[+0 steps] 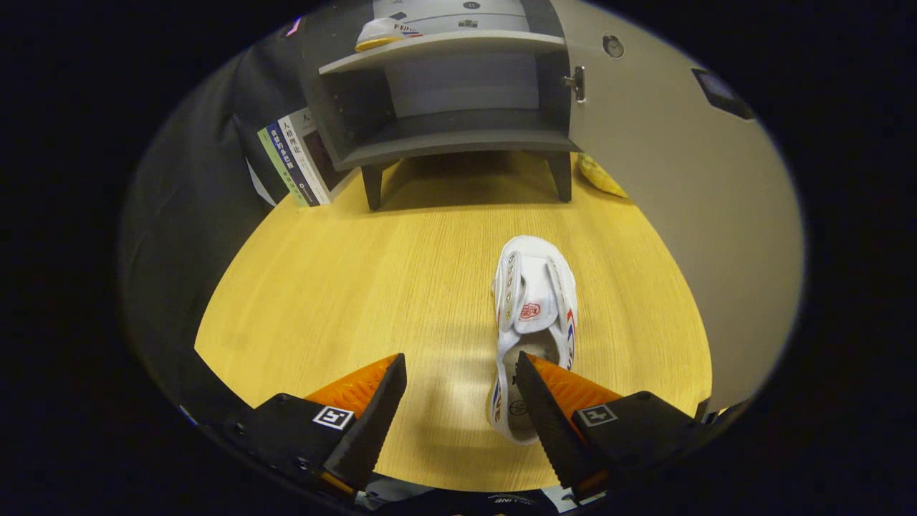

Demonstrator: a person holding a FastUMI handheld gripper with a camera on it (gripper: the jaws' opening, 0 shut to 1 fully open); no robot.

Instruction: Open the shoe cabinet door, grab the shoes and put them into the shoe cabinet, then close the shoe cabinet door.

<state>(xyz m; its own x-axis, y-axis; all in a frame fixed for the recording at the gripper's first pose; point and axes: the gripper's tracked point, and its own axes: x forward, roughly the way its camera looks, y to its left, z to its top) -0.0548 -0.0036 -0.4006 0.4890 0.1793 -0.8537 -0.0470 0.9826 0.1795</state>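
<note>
A white canvas shoe (534, 301) lies on the wooden table (358, 287), toe pointing toward the cabinet. My gripper (458, 373) is open above the table, its right finger (551, 408) over the shoe's heel opening, its left finger (365, 408) off to the shoe's left over bare wood. The grey shoe cabinet (444, 93) stands beyond on short legs with its door (645, 143) swung open to the right. A second white shoe (383, 32) rests on the cabinet's upper shelf, while the lower shelf holds nothing.
A few books (294, 161) lean against the cabinet's left side. A yellow object (602, 178) lies behind the cabinet's right leg, close to the open door. Black cloth walls close in on the left of the table.
</note>
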